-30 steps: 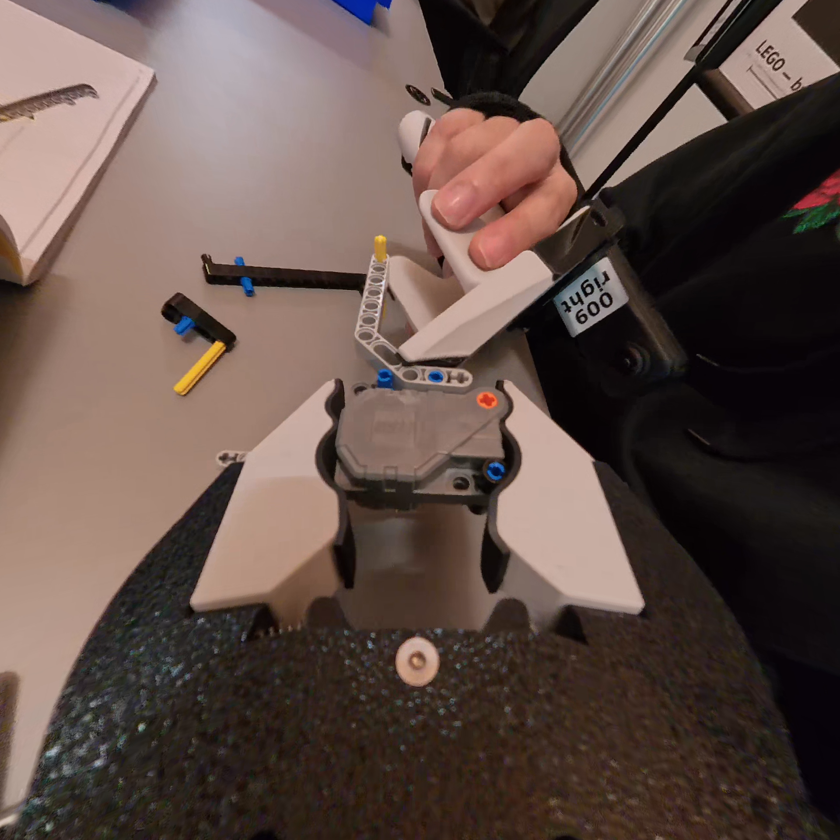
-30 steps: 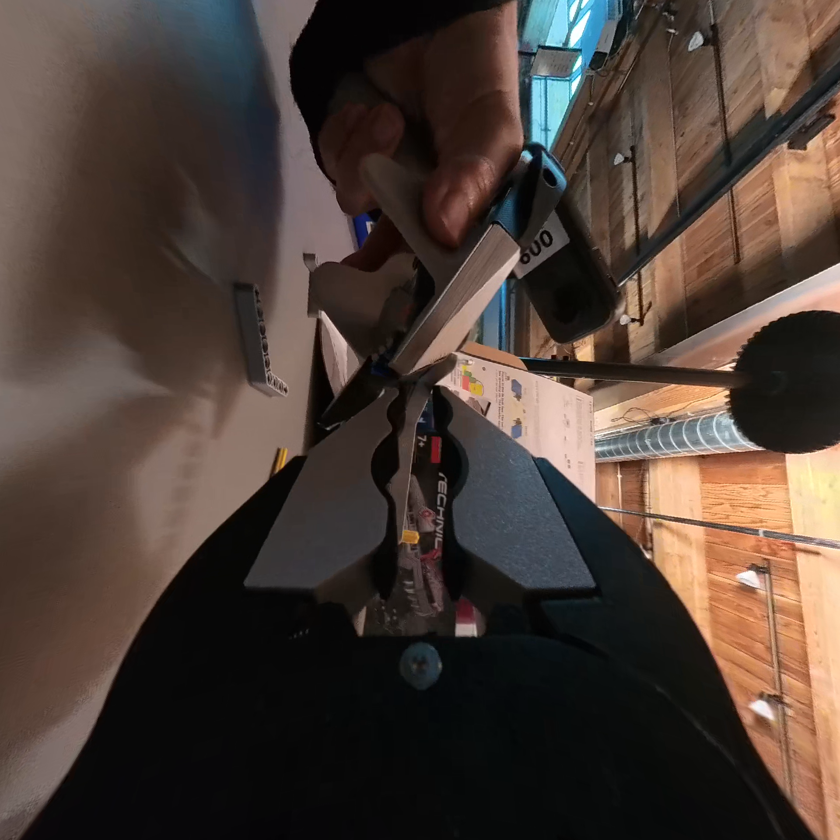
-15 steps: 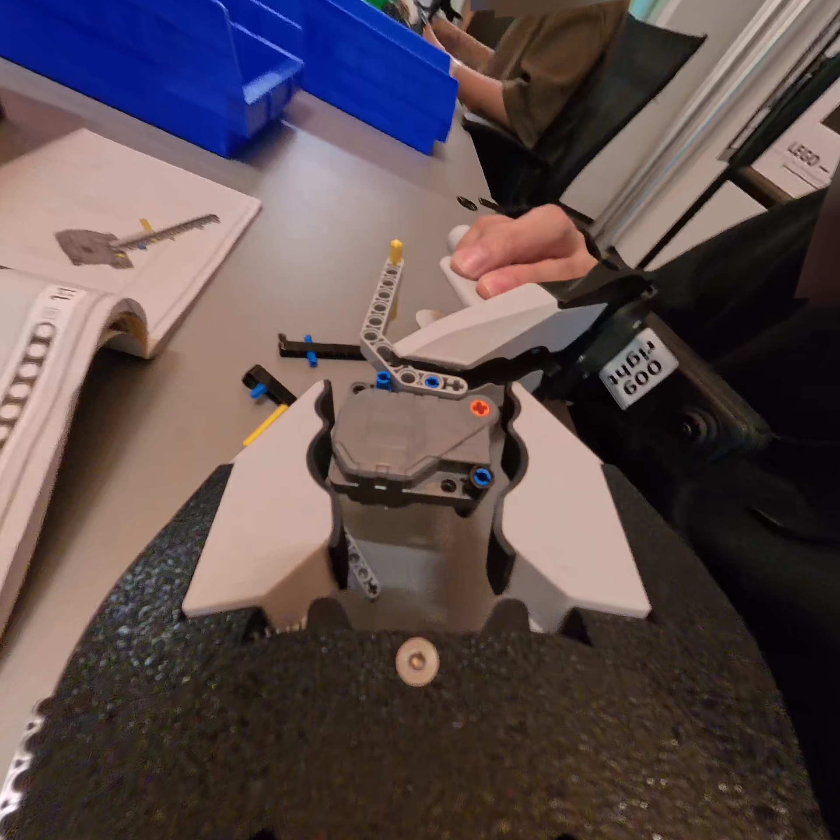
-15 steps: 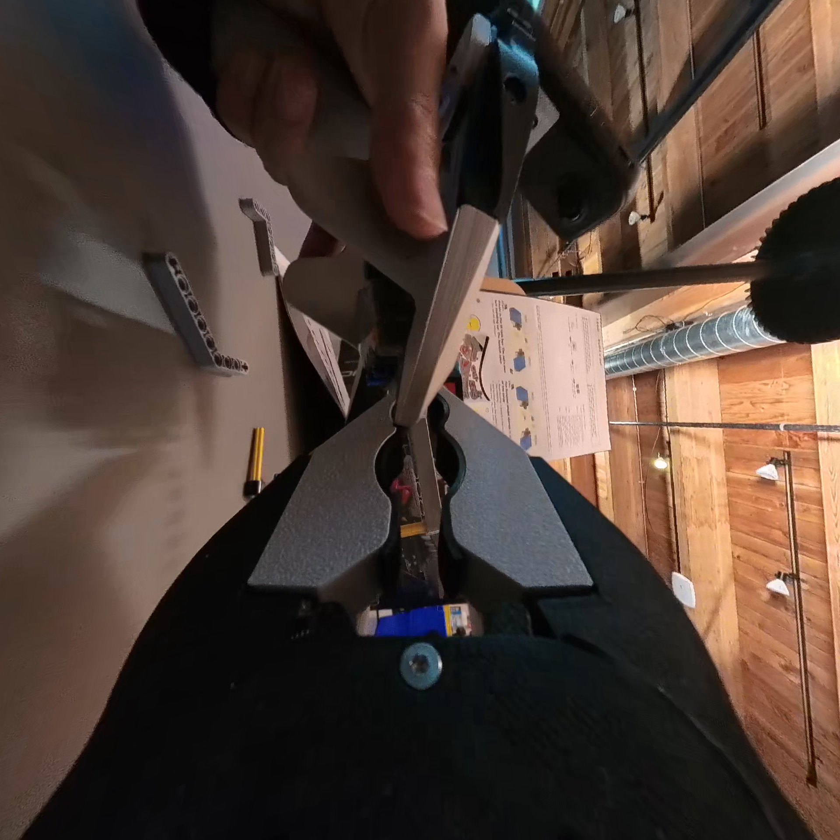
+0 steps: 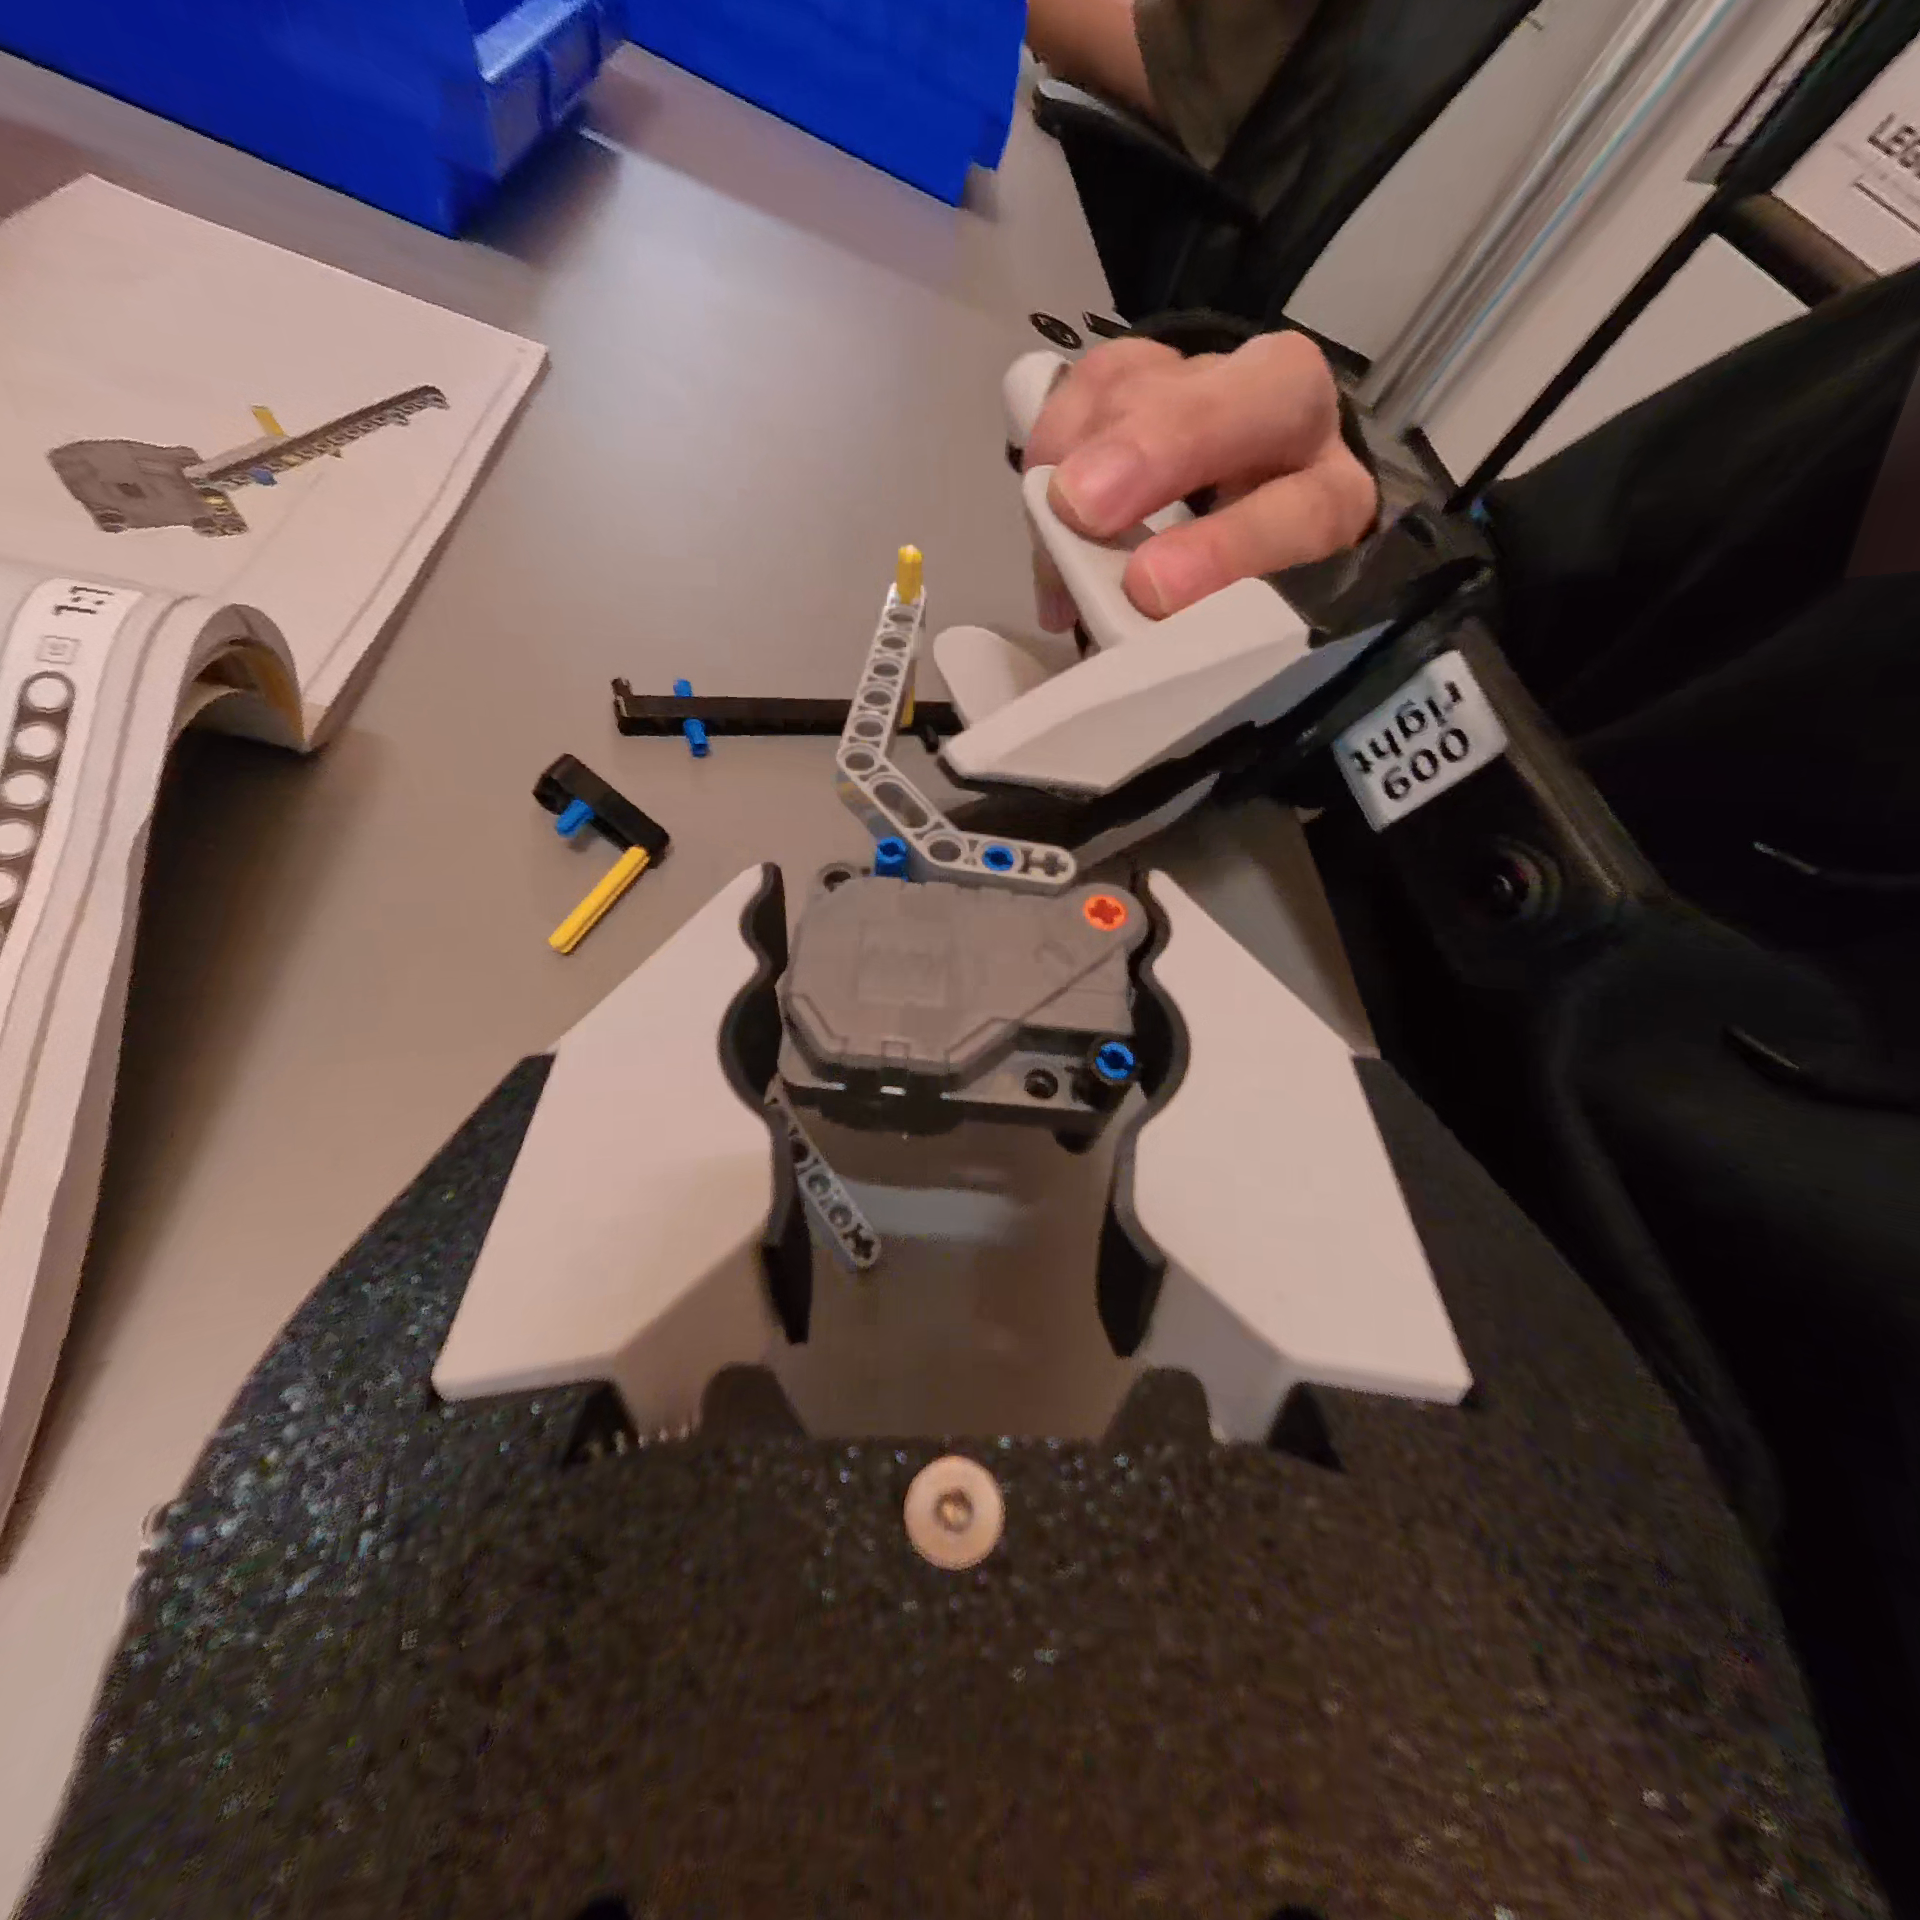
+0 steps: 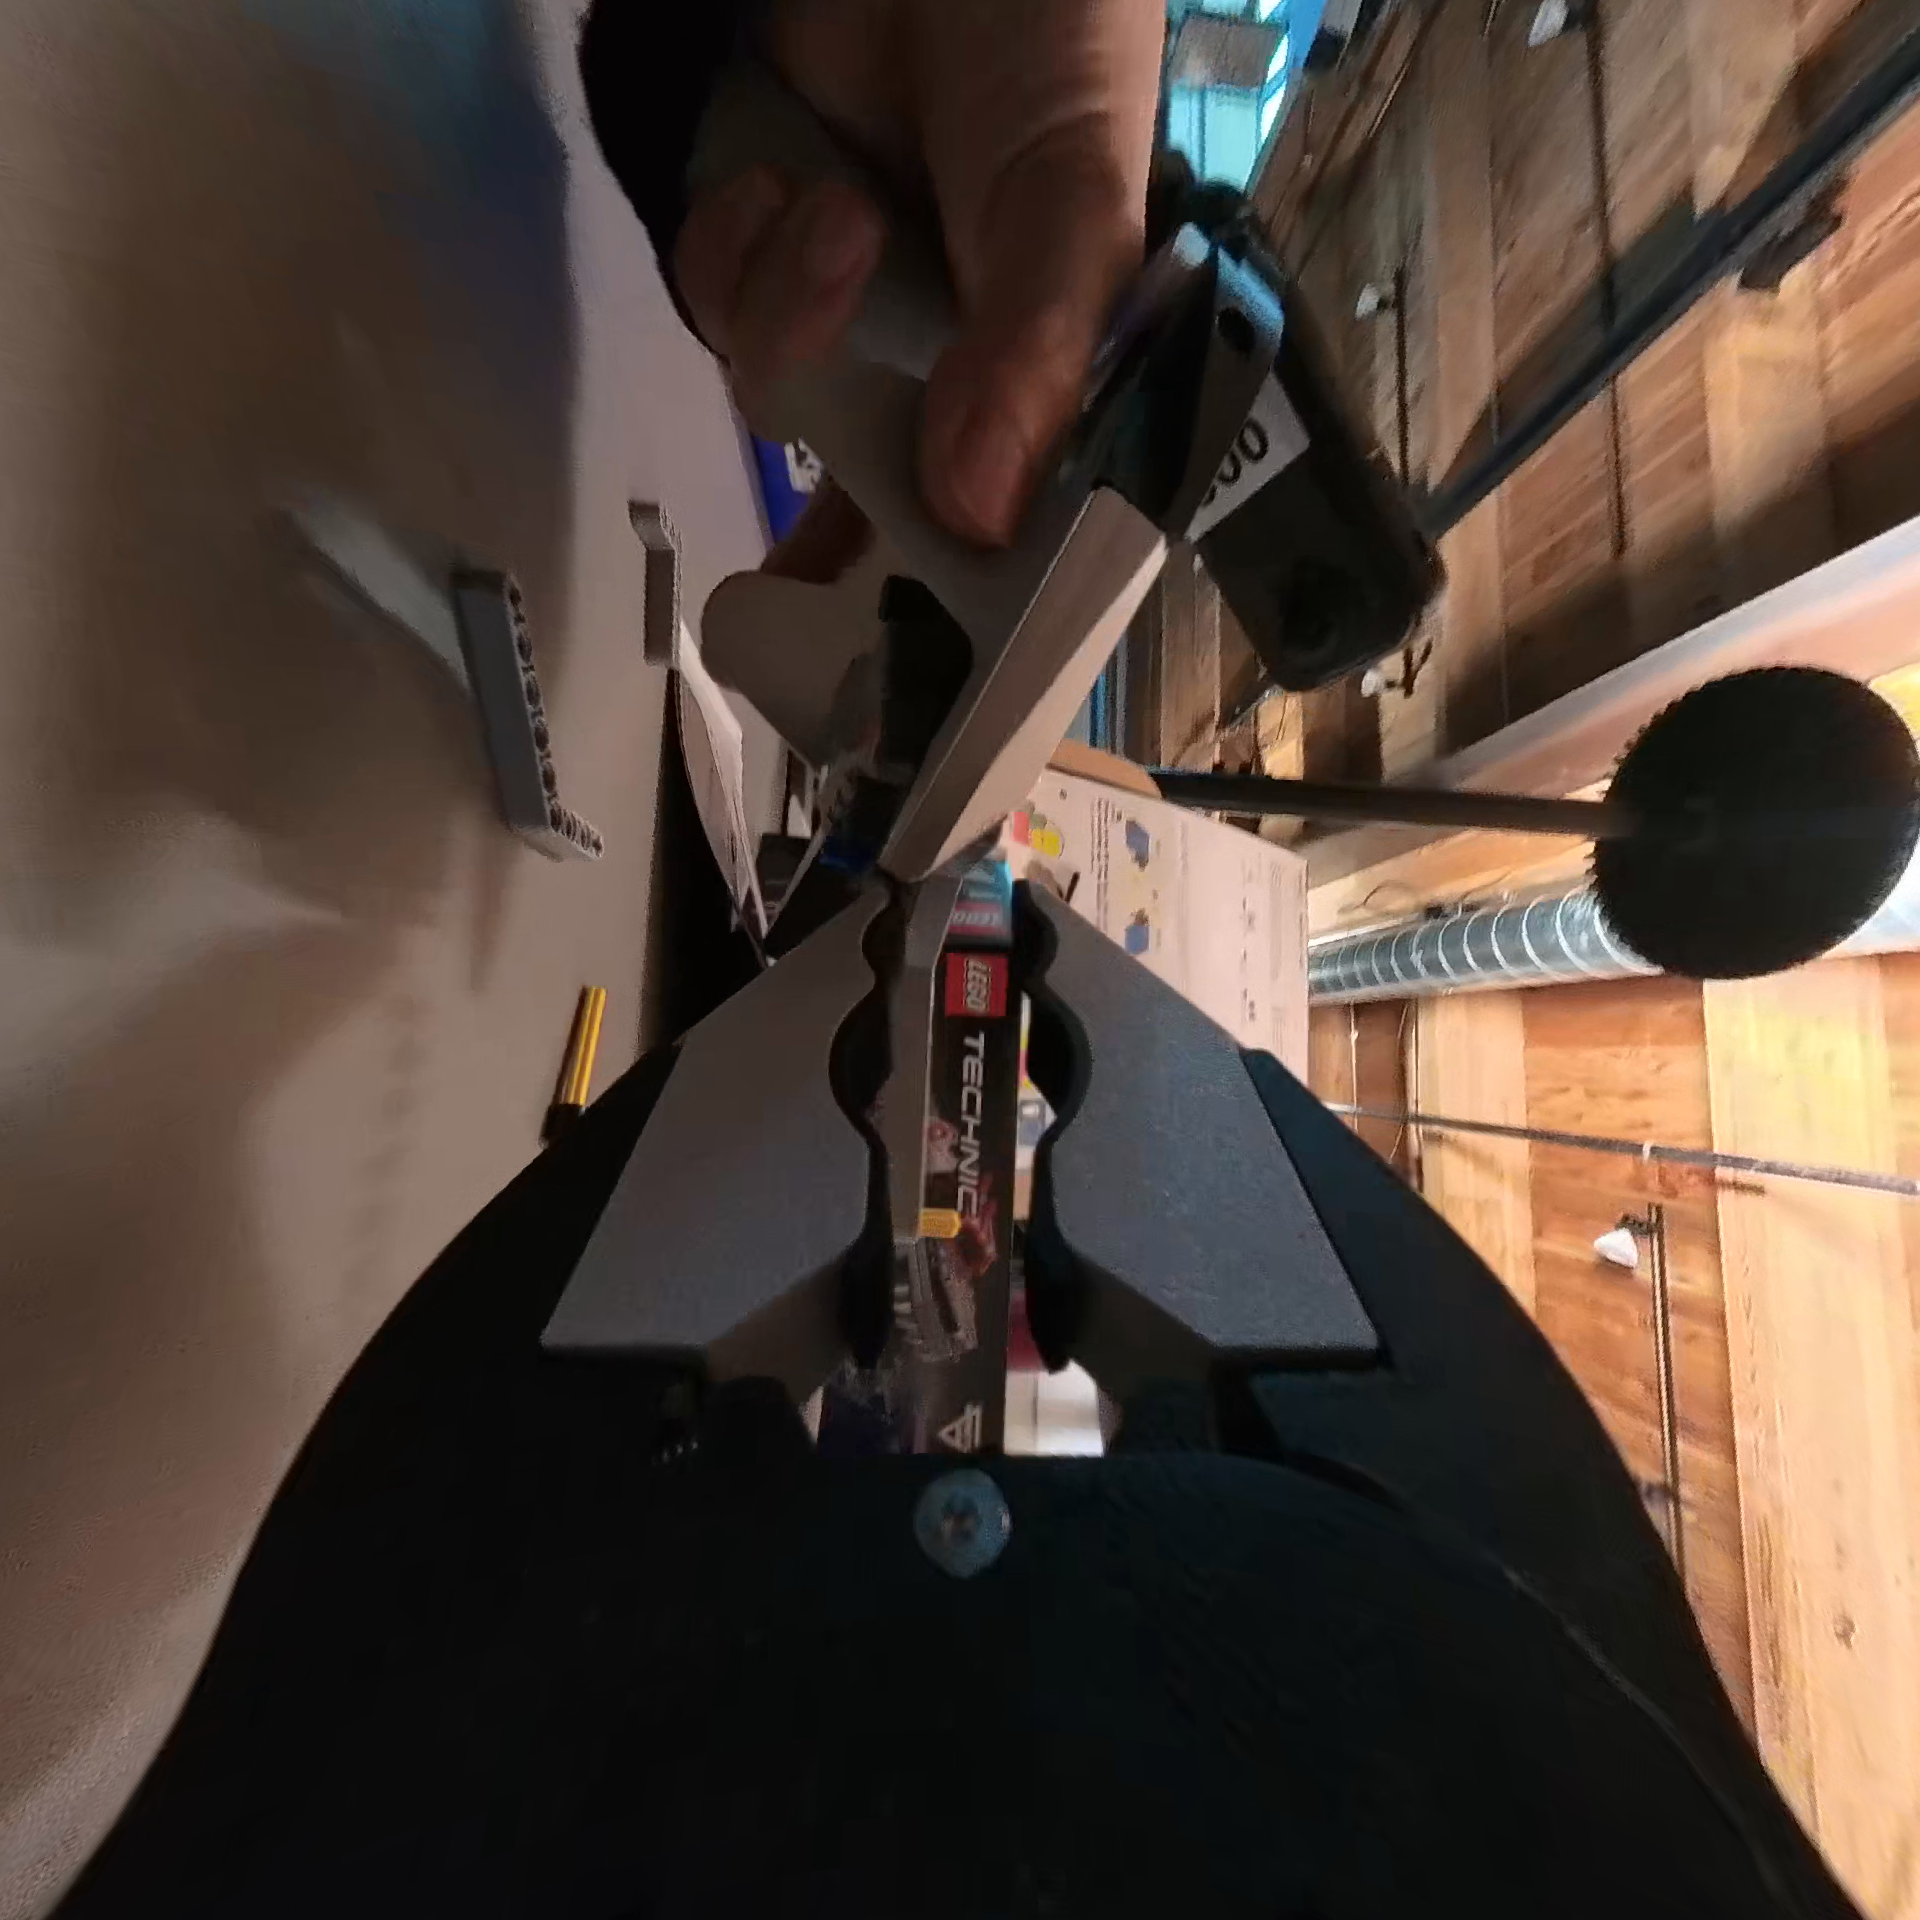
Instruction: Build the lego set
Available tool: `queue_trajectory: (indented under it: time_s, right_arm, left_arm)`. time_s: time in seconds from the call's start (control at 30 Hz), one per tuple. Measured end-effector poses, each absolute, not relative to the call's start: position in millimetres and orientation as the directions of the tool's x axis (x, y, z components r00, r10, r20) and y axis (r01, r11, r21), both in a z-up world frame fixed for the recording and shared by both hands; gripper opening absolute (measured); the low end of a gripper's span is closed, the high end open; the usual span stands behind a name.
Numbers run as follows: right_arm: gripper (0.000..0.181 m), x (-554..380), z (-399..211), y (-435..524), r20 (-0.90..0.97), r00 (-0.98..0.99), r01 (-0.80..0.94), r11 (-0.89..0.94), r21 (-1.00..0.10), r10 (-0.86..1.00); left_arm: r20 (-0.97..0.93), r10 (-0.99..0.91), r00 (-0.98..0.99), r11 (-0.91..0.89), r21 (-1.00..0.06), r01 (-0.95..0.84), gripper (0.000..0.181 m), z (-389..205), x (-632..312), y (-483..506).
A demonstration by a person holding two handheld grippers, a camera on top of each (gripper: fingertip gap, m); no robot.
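Note:
My left gripper (image 5: 956,883) is shut on a dark grey motor block (image 5: 951,982) and holds it above the table. A bent light grey beam (image 5: 883,717) sits on blue pins (image 5: 997,857) at the block's far edge, with a yellow axle (image 5: 909,571) at its top end. My right gripper (image 5: 945,707) reaches in from the right at the beam. In the right wrist view the beam (image 6: 916,1039) stands edge-on between the fingers of my right gripper (image 6: 954,891). It touches one finger, with a gap to the other. A left gripper finger (image 6: 1029,707) meets the tips.
An open instruction booklet (image 5: 260,436) and blue bins (image 5: 416,94) lie at the left and back. A black rack (image 5: 748,717), a black piece with a yellow axle (image 5: 603,831) and loose grey beams (image 6: 520,717) lie on the table. The set's box (image 6: 977,1101) stands beyond.
Both grippers have swung together with the block and beam. The right gripper's fingers now stand slightly wider around the beam. The left gripper still holds the block.

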State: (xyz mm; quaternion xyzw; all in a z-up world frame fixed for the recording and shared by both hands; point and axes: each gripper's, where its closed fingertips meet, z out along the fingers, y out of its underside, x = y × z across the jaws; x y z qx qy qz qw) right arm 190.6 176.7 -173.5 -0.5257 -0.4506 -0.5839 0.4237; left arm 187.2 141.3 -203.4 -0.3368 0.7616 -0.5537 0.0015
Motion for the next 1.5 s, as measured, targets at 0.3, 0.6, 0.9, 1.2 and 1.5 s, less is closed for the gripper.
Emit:
queue_trajectory:
  time_s: [0.3, 0.6, 0.9, 1.2, 1.5]
  right_arm:
    - [0.006, 189, -180, 180, 0.999, 0.043, 0.967, -0.251, -0.036, 0.023]
    - [0.005, 231, -174, 171, 0.996, 0.075, 0.87, -0.486, -0.084, -0.039]
    - [0.004, 229, -181, 174, 0.999, 0.054, 0.868, -0.494, -0.046, 0.001]
    - [0.005, 231, -180, 172, 0.998, 0.065, 0.865, -0.499, -0.062, -0.011]
    - [0.005, 225, -174, 174, 0.976, 0.2, 0.848, -0.484, -0.215, -0.084]
  left_arm:
    - [0.336, -0.513, -0.79, 0.172, -0.861, -0.478, 0.064, -201, 186, 145]
    - [0.2, -0.737, -0.646, 0.132, -0.894, -0.428, 0.063, -200, 223, 165]
    - [-0.012, -0.815, -0.58, 0.297, -0.868, -0.398, 0.063, -212, 231, 172]
    - [-0.2, -0.864, -0.462, 0.391, -0.845, -0.365, 0.05, -212, 239, 179]
    - [-0.177, -0.914, -0.364, 0.291, -0.913, -0.287, 0.053, -202, 240, 181]
